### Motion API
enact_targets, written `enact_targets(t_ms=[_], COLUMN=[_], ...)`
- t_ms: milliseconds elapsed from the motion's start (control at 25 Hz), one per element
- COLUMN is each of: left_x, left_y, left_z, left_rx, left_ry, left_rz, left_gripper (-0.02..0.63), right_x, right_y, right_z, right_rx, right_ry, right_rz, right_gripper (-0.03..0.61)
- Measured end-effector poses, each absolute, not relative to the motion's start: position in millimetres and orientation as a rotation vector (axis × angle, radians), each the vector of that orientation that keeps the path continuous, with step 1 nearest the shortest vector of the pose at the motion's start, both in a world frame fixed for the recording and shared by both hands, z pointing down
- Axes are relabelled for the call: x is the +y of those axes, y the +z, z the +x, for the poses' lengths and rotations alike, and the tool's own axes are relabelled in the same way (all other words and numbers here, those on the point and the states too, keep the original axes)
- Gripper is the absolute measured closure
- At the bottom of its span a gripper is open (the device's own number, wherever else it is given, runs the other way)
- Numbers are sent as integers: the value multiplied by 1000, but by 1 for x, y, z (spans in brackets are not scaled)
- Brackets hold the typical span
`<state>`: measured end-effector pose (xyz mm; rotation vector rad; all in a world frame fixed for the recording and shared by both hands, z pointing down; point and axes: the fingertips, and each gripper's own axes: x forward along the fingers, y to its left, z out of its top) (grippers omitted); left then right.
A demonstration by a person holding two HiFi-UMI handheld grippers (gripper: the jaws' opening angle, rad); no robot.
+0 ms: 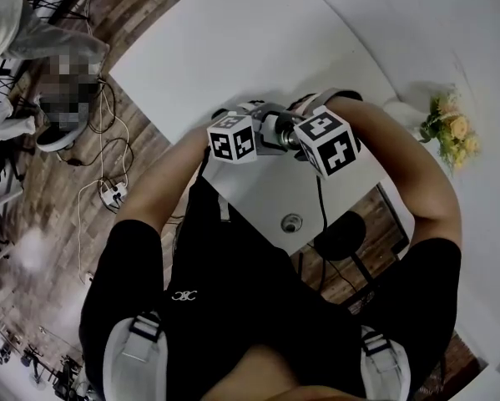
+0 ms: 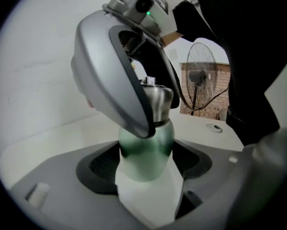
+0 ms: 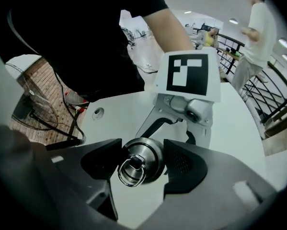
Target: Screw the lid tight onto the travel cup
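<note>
Left gripper view, closest in: the left tongs (image 2: pixel 145 164) are clamped on the pale green body of the travel cup (image 2: pixel 145 147), with a dark pad pressed to each side. The cup's steel top rises away from the lens.

Right gripper view looks down on that top. The right tongs (image 3: pixel 142 158) are closed on the round steel lid (image 3: pixel 139 166), one pad against each side of its rim, and a wire ring lies on the lid's crown. Just beyond, the marker cube (image 3: pixel 187 75) of the left tongs faces the camera.

Head view shows both tongs meeting over the near edge of the white bench (image 1: pixel 233 48), with the cup held between them. I cannot tell whether it rests on the bench. A round cable port (image 1: pixel 291 221) is set in the bench just nearer the person.

Farther off, yellow flowers (image 1: pixel 450 132) stand to the right and a power strip (image 1: pixel 112 195) lies on the wooden floor (image 1: pixel 32 249) at the left. A standing fan (image 2: pixel 200 75) is in front of a brick wall (image 2: pixel 215 90).
</note>
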<state>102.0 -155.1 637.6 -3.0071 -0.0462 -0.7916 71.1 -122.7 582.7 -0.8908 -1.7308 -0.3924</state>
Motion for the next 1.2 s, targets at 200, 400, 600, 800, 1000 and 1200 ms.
enact_targets(t_ms=[200, 400, 600, 800, 1000, 1200], left_x=[-157, -159, -159, -160, -160, -162], left_y=[637, 637, 638, 639, 639, 639], left_z=[103, 102, 101, 98, 96, 93], left_rx=[-41, -2, 82, 211, 317, 433], left_ry=[-787, -786, -777, -739, -733, -708], left_rz=[-3033, -3064, -3105, -3141, -3159, -3167], left_gripper=[218, 218, 225, 229, 230, 230], right_x=[-125, -130, -137, -152, -166, -177], right_y=[582, 579, 575, 560, 551, 546], right_z=[72, 68, 62, 51, 50, 56], right_rx=[-1773, -1943, -2208, -2525, -2710, -2763], right_ry=[-347, -234, -37, 91, 181, 207], right_rz=[-937, -855, -636, -280, 160, 644], right_gripper=[310, 310, 310, 311, 311, 311])
